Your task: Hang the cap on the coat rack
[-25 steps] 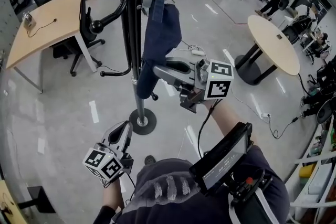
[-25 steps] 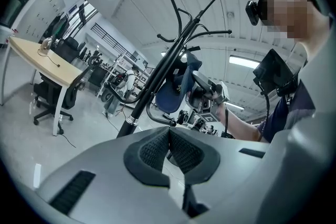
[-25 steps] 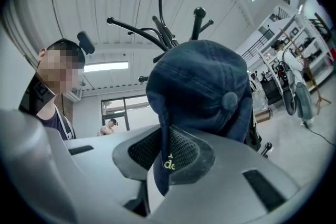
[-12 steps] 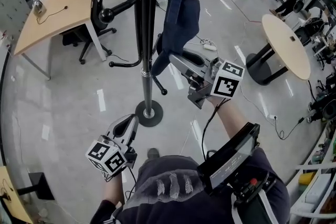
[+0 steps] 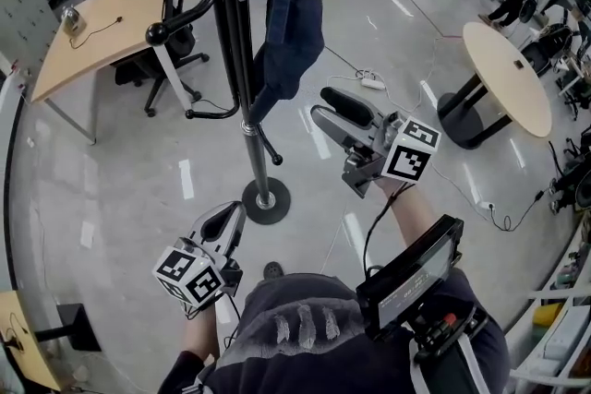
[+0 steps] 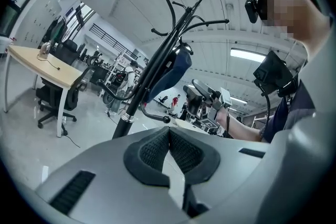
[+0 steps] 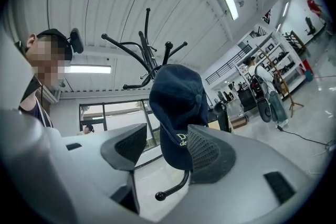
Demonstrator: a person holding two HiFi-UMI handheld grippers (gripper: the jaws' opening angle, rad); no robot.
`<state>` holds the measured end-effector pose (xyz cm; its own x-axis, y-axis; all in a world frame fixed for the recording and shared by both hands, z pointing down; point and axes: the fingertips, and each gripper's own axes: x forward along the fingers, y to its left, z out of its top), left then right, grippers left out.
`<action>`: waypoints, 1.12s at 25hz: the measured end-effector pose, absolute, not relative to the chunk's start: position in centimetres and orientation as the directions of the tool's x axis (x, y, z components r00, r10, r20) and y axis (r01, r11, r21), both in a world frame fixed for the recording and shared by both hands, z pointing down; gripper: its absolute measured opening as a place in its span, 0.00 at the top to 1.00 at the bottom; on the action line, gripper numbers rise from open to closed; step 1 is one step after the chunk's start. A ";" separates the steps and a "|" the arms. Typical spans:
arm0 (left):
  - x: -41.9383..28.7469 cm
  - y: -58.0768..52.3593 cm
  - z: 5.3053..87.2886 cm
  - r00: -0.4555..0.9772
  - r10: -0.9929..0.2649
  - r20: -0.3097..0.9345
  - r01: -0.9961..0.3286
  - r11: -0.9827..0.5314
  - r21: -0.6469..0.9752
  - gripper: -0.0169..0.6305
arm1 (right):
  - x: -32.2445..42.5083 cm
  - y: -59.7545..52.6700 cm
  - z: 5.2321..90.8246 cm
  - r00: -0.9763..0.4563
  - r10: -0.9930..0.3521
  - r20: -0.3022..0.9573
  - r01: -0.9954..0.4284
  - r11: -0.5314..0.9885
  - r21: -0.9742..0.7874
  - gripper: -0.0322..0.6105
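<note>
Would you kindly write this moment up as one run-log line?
cap: hanging on coat rack | right hand-held gripper: jaws just been opening, nothing between them, apart from cap | left hand-held gripper: shut, empty

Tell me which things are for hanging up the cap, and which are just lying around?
For the job: cap, hanging on the coat rack; right gripper, jaws just opened, nothing between them.
Lying about: wooden desk, round table, left gripper, shut and empty.

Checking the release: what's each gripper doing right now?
Left gripper: shut, empty.
Right gripper: open, jaws just opened, nothing between them; cap hangs on rack.
</note>
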<state>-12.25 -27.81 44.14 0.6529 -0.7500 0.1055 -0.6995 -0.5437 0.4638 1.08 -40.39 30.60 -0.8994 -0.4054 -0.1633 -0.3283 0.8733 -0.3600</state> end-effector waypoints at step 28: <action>3.2 -18.9 40.6 0.709 -0.687 0.161 -0.693 -0.637 0.336 0.96 | 14.5 -26.7 32.9 -0.911 -0.357 -0.205 -0.250 0.876 -0.413 0.94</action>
